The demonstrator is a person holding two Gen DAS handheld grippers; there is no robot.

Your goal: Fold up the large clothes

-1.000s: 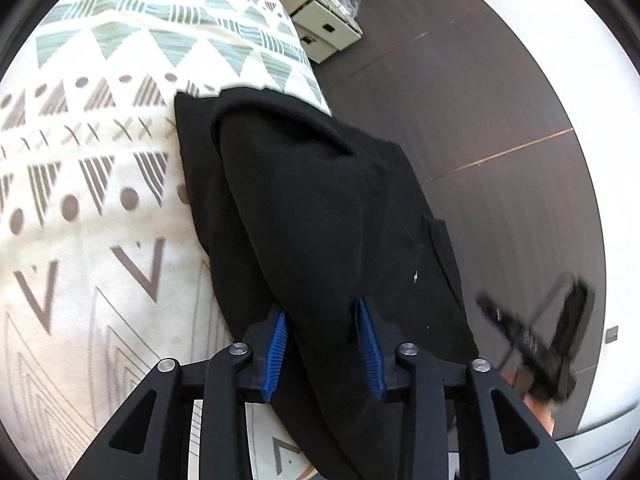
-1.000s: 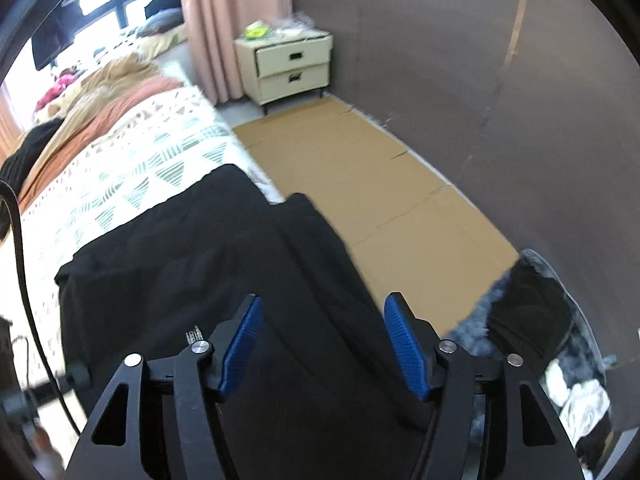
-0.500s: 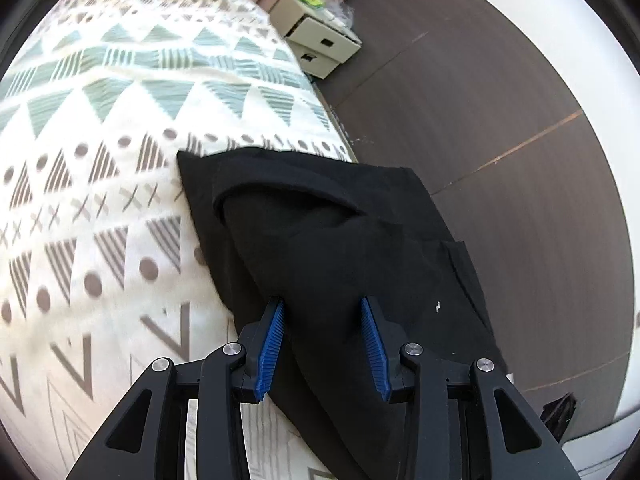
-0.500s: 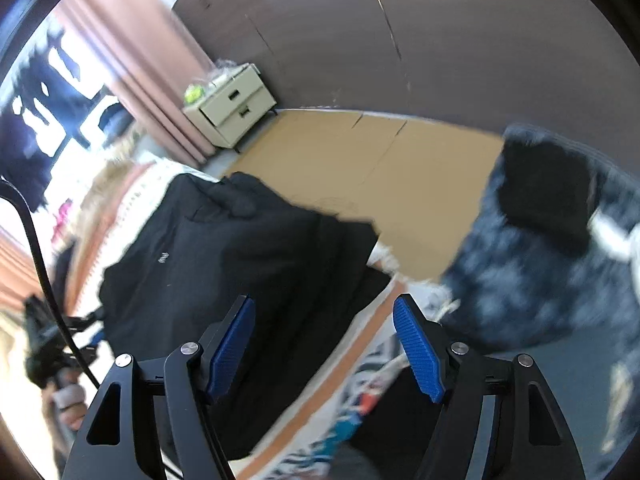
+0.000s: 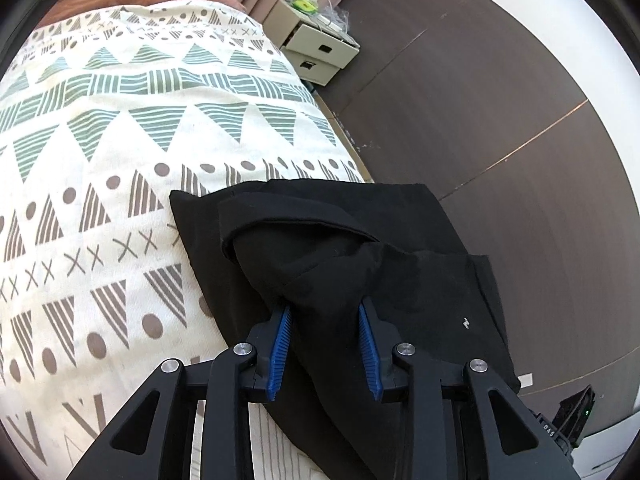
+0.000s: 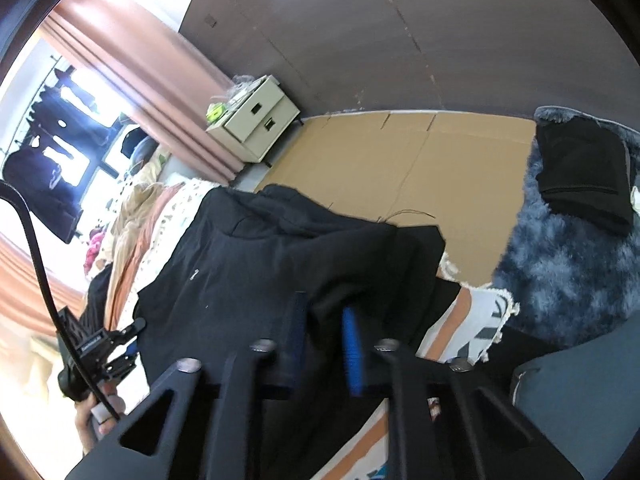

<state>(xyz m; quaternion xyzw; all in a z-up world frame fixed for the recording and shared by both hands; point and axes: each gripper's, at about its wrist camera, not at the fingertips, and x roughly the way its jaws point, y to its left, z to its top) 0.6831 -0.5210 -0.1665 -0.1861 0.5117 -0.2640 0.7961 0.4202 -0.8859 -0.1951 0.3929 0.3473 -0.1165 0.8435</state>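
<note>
Your black garment (image 5: 352, 264) lies on the right side of the bed (image 5: 120, 152), on the patterned bedspread, its right edge hanging toward the dark floor. Your left hand-held gripper (image 5: 324, 320) is partly closed with a bunched ridge of the cloth between its blue pads; your right hand-held gripper (image 6: 320, 320), blurred, looks nearly closed on another fold near the bed's edge. The fabric seems soft, thick and limp, so it will sag and slide between grips. Take hold at seams or hems, not loose middle cloth.
</note>
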